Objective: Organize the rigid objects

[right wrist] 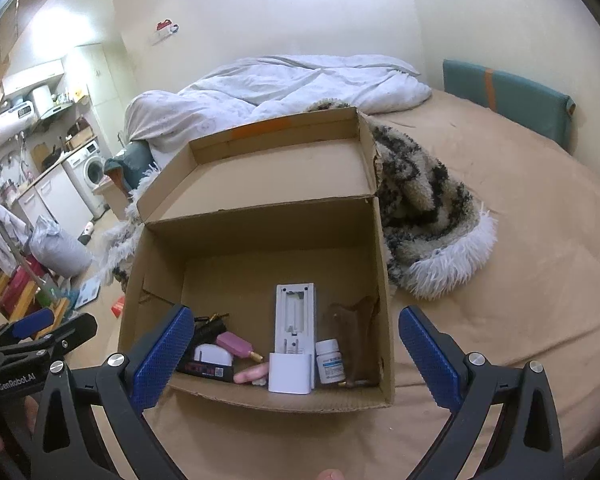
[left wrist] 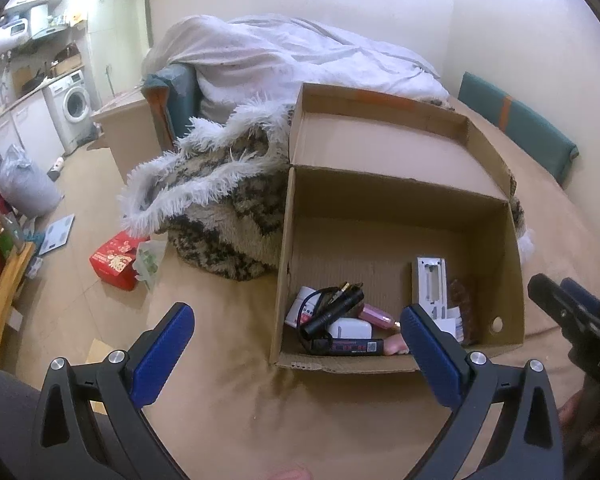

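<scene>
Cardboard box (right wrist: 260, 240) sits open on the tan bedcover (right wrist: 520, 280), its lid flap (right wrist: 284, 160) thrown back and leaning on the fur-trimmed patterned blanket (right wrist: 428, 208) behind it. All the rigid things I can see lie along the box's near wall. On its left side a black flashlight (left wrist: 334, 310) with a looped cord rests over a white jar (left wrist: 300, 308); just beside them are a white charger block (left wrist: 350, 328), a pink cylinder (right wrist: 234, 343) with a brass tip, and a dark flat stick with red print (left wrist: 350, 347) lying against the front wall. Toward the right, a long white plastic housing (right wrist: 294, 320) lies flat with a white cap (right wrist: 291, 372) at its near end, a small white pill bottle (right wrist: 329, 366) stands just beside it, and a brown piece (right wrist: 356, 320) I cannot identify leans in the right corner.

My left gripper (left wrist: 296, 344) hovers over the box's left front corner, jaws spread wide and holding nothing. My right gripper (right wrist: 294, 344) hangs over the near wall, likewise spread wide and empty; its left finger (right wrist: 164, 356) covers part of the flashlight pile.

Behind the box a rumpled white duvet (right wrist: 300, 80) is heaped on the bed, with a teal cushion (right wrist: 508, 100) against the wall. On the floor to the left are a red carton (left wrist: 114, 264) and a grey bag (left wrist: 24, 188), with a washing machine (left wrist: 74, 104) further back.
</scene>
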Tool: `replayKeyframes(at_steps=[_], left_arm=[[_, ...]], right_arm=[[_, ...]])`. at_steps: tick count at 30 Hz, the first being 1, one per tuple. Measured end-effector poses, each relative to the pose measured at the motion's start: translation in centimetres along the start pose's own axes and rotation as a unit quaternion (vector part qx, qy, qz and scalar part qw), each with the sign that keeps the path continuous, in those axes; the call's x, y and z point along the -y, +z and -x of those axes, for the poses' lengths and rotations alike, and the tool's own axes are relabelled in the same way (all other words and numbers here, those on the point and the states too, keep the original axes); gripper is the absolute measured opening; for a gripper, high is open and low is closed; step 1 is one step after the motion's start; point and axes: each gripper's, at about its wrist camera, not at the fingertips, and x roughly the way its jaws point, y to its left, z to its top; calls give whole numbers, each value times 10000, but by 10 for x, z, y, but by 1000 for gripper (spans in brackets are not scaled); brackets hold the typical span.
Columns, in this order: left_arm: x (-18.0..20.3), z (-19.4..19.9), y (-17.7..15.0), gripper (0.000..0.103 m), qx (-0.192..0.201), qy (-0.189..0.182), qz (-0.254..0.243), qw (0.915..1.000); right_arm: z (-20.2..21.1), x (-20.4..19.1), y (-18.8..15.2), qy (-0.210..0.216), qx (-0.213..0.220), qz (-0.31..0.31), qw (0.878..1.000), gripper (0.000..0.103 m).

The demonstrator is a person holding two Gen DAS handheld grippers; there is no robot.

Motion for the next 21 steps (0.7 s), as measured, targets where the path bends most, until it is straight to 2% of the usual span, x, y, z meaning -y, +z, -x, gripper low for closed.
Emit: replayKeyframes(at_steps=[8, 14, 21], left_arm=[[-2, -1, 1, 103, -42, -46, 47, 10000], [2, 0, -1, 103, 62, 156, -87, 9998], [1, -2, -1, 103, 10, 136, -51, 9999]], right_arm=[[-2, 0, -1, 8, -74, -15, 10000, 103], [-4, 0, -2, -10, -154, -20, 9999, 103], [-6, 0, -4, 13, -226, -43, 9997, 103]])
